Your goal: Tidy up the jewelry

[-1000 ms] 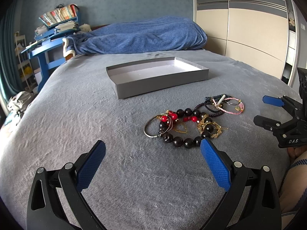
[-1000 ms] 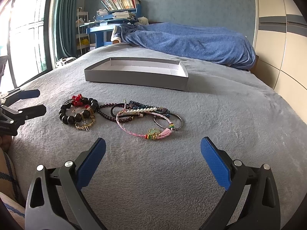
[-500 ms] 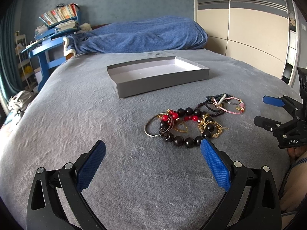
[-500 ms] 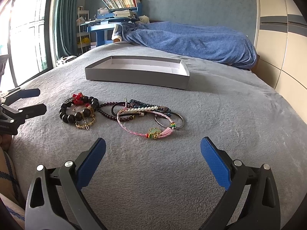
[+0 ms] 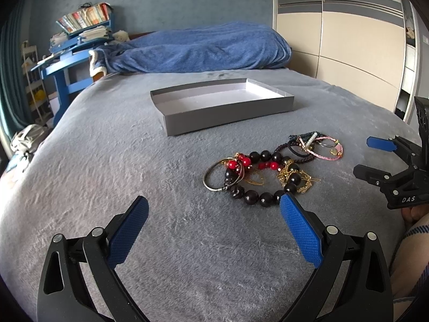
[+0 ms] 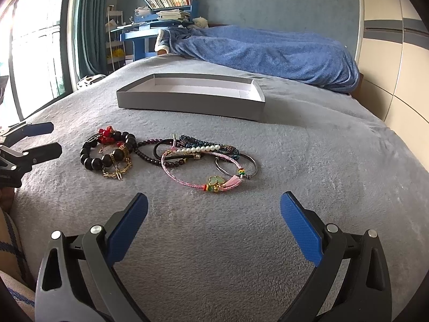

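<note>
Both grippers hover low over a grey bed cover (image 5: 107,161), fingers spread wide, nothing held. Left gripper (image 5: 213,212) sits just short of the jewelry pile, its right finger tip close to the black bead bracelet (image 5: 264,178). Right gripper (image 6: 214,206) points at the pile from the other side, pink cord bracelet (image 6: 203,173) nearest it.

Jewelry lies loose on the cover in one tangled cluster, in front of the grey box (image 5: 222,104), apart from it. The black bead bracelet overlaps red beads (image 5: 237,162), a gold chain (image 5: 297,178) and a thin silver bangle (image 5: 214,177). Further along: dark small-bead strands (image 6: 152,154), a pearl strand (image 6: 199,149), and a second silver bangle (image 6: 246,166) under the pink cord, which carries a green charm (image 6: 215,181) and a pink tassel.

The box is open and shallow, with a pale inside and nothing in it. A blue blanket (image 6: 268,51) is heaped at the far end of the bed. A blue desk with books (image 6: 161,8) stands beyond, wardrobe doors (image 5: 348,40) to the side.
</note>
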Motion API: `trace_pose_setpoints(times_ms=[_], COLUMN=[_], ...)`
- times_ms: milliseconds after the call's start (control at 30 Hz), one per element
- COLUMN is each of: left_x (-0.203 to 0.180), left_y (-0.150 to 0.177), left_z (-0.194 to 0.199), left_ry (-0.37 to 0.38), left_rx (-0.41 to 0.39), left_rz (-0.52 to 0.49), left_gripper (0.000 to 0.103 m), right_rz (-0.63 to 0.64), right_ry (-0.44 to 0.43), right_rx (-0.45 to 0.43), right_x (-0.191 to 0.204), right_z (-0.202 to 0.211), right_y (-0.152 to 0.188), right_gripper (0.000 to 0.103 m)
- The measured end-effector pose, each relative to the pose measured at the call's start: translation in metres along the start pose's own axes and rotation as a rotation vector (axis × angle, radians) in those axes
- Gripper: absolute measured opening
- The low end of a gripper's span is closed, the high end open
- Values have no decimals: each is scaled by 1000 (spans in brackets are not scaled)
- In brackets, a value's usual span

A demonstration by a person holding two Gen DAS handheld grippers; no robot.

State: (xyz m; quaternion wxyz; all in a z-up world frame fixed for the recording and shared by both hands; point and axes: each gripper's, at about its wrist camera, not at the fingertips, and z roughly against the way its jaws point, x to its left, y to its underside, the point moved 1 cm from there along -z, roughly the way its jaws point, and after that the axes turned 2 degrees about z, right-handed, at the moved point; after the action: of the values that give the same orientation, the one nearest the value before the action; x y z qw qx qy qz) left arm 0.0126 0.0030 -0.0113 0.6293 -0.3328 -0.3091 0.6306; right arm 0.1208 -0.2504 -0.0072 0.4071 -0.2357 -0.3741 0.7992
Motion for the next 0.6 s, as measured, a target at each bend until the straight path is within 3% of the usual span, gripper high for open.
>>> trace_pose_setpoints(times_ms=[67,233,400,600], left_x=[1,0,3,-10], left_y=[-1,-8,-24,-33], left_z=[-2,-12,-22,-44], left_ry=[1,-1,7,34], left_rx=[13,63,88,153], left_rz=[1,-14,12,-53], left_gripper=[94,73,71,71], right_rz=[-3,-10,-27,-44], right_ry=[-1,-2,-16,-29], right_rx=[2,22,58,83], right_x=[-1,-2,-7,-10], right_z=[-1,-4,-9,-15], right_y=[0,-2,-8,-17], right_gripper=[97,88,87,87])
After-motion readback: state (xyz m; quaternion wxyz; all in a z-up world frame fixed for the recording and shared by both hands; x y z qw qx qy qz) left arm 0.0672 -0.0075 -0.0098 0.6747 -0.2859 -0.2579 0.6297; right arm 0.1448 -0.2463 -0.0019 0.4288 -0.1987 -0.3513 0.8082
